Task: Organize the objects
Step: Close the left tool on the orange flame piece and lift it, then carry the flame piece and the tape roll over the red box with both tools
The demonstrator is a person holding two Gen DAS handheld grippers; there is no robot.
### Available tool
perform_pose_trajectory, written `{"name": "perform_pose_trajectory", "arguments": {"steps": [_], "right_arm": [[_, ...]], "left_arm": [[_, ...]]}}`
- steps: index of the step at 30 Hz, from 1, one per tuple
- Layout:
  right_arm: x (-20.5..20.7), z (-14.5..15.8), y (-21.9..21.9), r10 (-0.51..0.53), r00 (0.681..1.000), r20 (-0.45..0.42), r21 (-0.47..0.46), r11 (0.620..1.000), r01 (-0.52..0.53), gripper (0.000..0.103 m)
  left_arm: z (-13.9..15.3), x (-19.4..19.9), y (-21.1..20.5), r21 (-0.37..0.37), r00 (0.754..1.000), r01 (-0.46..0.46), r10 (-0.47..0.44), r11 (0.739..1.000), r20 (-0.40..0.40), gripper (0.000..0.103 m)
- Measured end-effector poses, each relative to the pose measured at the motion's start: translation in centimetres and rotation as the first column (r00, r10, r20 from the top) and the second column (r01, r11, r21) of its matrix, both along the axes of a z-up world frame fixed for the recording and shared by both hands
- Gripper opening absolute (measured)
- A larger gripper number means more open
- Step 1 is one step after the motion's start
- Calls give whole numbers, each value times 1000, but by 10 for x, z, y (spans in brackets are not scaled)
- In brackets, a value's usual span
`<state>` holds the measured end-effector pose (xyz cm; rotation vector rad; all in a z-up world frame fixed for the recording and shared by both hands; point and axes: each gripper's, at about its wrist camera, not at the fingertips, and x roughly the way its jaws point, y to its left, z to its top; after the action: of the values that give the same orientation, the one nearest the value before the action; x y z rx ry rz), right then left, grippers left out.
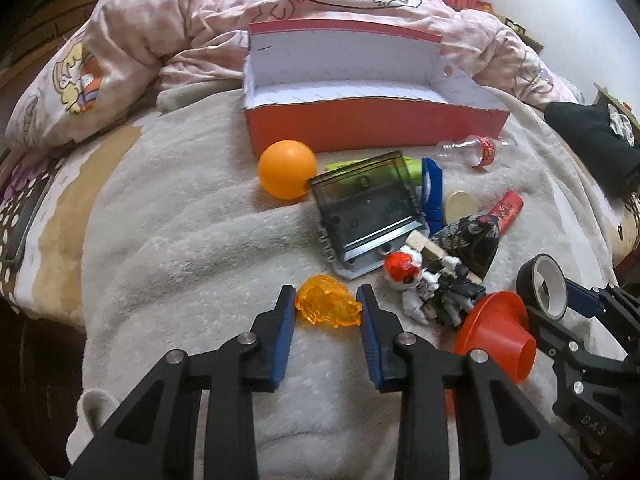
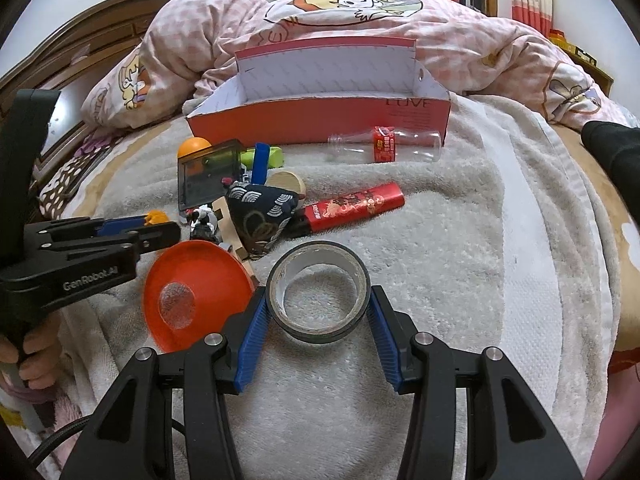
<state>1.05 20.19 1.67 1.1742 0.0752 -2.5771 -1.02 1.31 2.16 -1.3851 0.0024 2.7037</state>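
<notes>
A translucent orange plastic piece [image 1: 326, 306] lies on the cream blanket, and the pads of my left gripper [image 1: 326, 300] press on it from both sides. My right gripper [image 2: 318, 304] is shut on a dark roll of tape [image 2: 318, 294], one pad on each side of the ring. In the left wrist view the tape roll [image 1: 542, 286] shows at the right edge. An open red cardboard box [image 1: 372, 128] with a white inside stands behind the pile, nothing visible in it. My left gripper [image 2: 160, 228] appears at the left of the right wrist view, a hand on its handle.
Between grippers and box lie an orange ball [image 1: 286, 174], a smoky plastic case [image 1: 368, 208], a toy figure [image 1: 424, 284], a red-orange funnel [image 2: 192, 292], a dark patterned pouch [image 2: 264, 216], a red tube [image 2: 356, 206] and a clear bottle [image 2: 384, 146]. A pink quilt [image 2: 360, 20] is heaped behind.
</notes>
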Motion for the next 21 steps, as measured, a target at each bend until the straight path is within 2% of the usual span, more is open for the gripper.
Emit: {"name": "perform_pose_trajectory", "arguments": {"steps": [6,10,21], "right_arm": [[0,7,-1,8,1000,-10,0,1000,-8,50],[-2,17,-2,16,1000,-16,-15,1000,-16,50],[-19,35,-4,28,999,23,-40,999,-27,50]], "left_arm": [[6,8,-6,-29,999,-35,35,999,-11,30],[18,13,-8,-53,997,-51,48,997,-64,30],[48,9,-4,-55,991,-31,24,998,-131,30]]}}
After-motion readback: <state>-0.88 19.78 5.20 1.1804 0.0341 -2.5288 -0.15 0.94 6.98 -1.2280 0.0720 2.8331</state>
